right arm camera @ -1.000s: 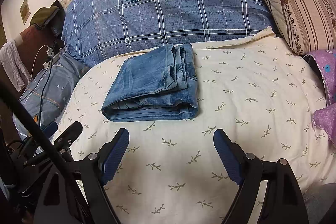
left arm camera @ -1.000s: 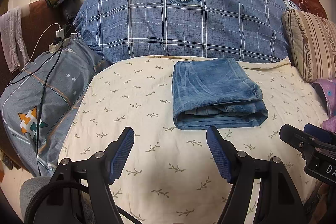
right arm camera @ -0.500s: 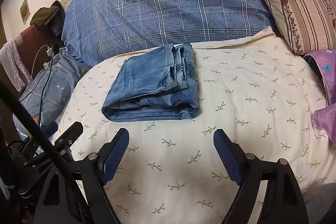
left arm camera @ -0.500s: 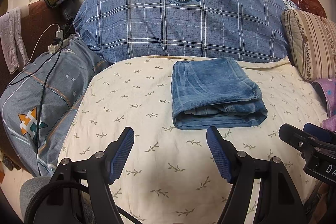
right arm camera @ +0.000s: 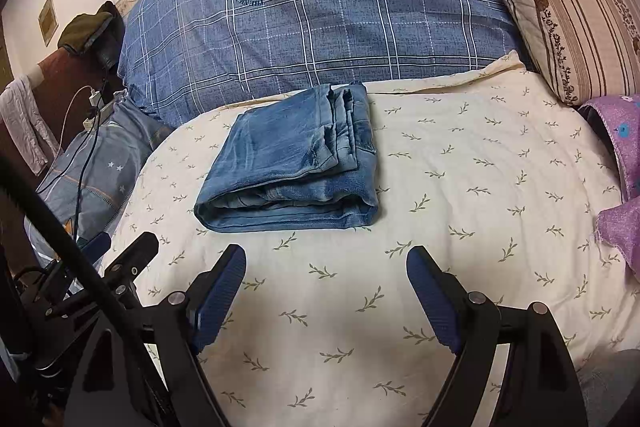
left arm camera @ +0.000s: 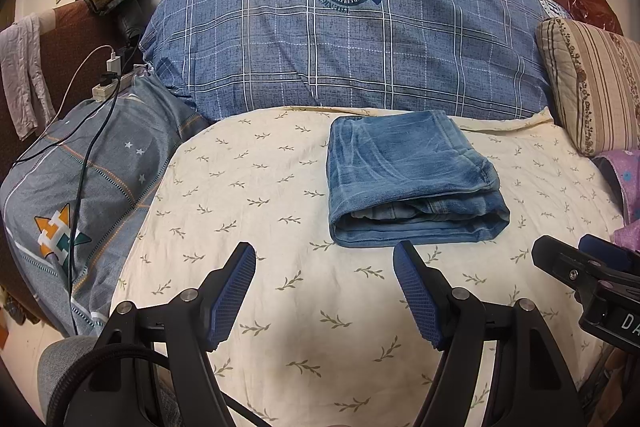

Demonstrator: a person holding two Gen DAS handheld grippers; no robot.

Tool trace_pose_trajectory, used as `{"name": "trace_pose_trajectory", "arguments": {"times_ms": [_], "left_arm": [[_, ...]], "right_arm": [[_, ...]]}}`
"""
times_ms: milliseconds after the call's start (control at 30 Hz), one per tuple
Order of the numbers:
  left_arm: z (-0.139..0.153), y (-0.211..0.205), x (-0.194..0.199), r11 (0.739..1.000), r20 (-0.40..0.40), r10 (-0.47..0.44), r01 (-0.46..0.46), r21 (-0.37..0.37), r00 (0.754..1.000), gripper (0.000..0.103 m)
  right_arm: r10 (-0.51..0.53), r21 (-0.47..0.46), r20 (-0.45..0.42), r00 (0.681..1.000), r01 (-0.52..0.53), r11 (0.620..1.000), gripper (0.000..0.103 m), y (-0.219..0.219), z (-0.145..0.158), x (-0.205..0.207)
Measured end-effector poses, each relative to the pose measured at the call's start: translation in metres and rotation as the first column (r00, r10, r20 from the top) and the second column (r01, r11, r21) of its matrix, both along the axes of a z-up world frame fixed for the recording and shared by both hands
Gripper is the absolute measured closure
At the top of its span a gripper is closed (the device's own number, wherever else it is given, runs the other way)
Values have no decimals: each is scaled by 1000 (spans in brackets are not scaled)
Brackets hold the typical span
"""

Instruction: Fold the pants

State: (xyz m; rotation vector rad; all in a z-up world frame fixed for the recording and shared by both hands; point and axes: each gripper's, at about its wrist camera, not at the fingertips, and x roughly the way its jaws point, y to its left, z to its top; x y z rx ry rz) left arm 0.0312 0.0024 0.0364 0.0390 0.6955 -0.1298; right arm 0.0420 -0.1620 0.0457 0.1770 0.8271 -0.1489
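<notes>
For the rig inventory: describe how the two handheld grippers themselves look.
Both match. The left gripper and right gripper have black angular frames with silver pivot screws, each carrying two fingers faced with blue cross-hatched pads. A black cable runs by the left one. The right gripper's body bears white lettering, partly cut off.

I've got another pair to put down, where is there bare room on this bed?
Bare sheet right of the folded jeans, up to the striped pillow; also left of them toward the grey quilt. Crowded behind, at the blue plaid duvet.
</notes>
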Motion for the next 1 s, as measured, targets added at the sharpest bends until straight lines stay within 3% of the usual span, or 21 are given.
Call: {"name": "trace_pose_trajectory", "arguments": {"times_ms": [867,1000], "left_arm": [[-6,0,7,1000,-17,-27,27,-3,999,31],[-4,2,7,1000,16,-29,29,8,999,31]], "right_arm": [[-4,7,-1,1000,4,1000,19,-3,-1,1],[-15,15,2,1000,15,1000,19,-7,0,2]]}}
